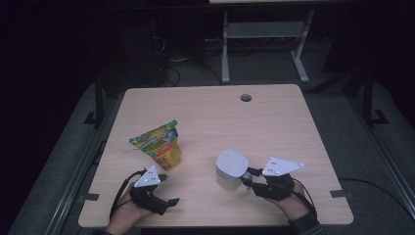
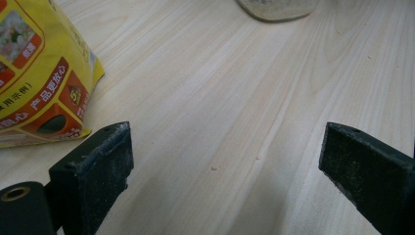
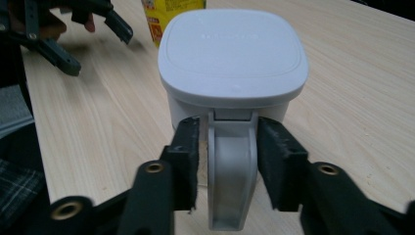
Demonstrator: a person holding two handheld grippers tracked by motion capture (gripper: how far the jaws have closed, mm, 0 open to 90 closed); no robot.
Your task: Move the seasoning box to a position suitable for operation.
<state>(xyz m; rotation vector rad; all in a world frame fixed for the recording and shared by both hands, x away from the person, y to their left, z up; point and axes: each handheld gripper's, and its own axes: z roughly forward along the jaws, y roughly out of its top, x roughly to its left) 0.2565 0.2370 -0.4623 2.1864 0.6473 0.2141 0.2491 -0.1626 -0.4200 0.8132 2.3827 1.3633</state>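
Pale wood-grain table (image 1: 274,122), rectangular, rounded corners, with a round cable hole (image 1: 246,98) near its far edge. The board is bare apart from two items. Room is dark; grey floor around the table, a white metal desk frame (image 1: 264,34) standing beyond the far edge, black cables on the floor by it.

Landmark: the white lidded plastic jug with a flat rounded-square lid and a loop handle (image 1: 231,169), upright on the near-right part of the table. In the right gripper view the handle (image 3: 230,171) points straight at the camera.

Right tool (image 1: 248,177) sits just at the jug's handle side, hand behind it. Its two black jaws flank the handle, one on each side; a narrow gap shows on each side between pad and handle, so the pads are close but do not press on it. Medium spread, nothing gripped.

Yellow and orange stand-up foil pouch with a green spout cap (image 1: 160,144) stands left of the jug, well apart from it, printed with red panels.

Left tool (image 1: 166,190) lies left of the jug and near the pouch's near side, low over the table, jaws spread wide with bare wood between them.
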